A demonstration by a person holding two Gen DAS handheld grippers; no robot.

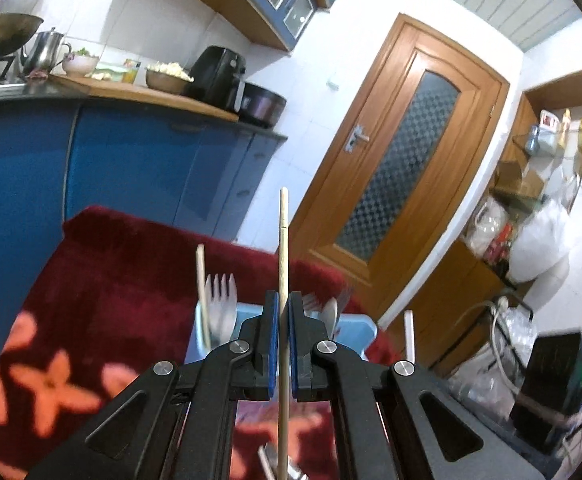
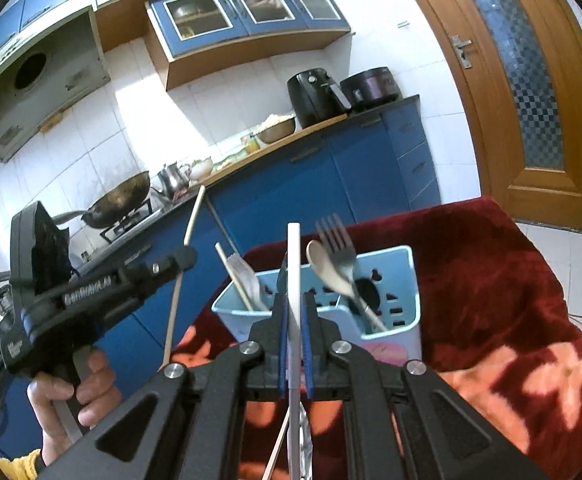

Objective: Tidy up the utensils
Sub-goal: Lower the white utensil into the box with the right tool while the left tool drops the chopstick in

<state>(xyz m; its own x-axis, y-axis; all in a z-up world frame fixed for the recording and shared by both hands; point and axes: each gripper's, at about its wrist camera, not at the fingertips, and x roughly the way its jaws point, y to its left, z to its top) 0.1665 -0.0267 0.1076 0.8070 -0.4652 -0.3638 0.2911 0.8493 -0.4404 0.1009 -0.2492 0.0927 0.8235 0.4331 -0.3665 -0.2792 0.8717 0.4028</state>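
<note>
The light-blue caddy (image 2: pixel 395 280) on the red cloth (image 2: pixel 491 280) holds forks, a wooden spoon (image 2: pixel 323 266) and one chopstick (image 2: pixel 233 276), while the left gripper (image 1: pixel 283 344) pinches a wooden chopstick (image 1: pixel 283 248) and the right gripper (image 2: pixel 295 344) pinches a white chopstick (image 2: pixel 293 264).

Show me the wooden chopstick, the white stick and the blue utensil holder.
wooden chopstick (image 1: pixel 283 240), left wrist view, upper shaft above the tongs
white stick (image 2: pixel 293 264), right wrist view, upper shaft above the tongs
blue utensil holder (image 2: pixel 405 276), right wrist view, right wall
</note>
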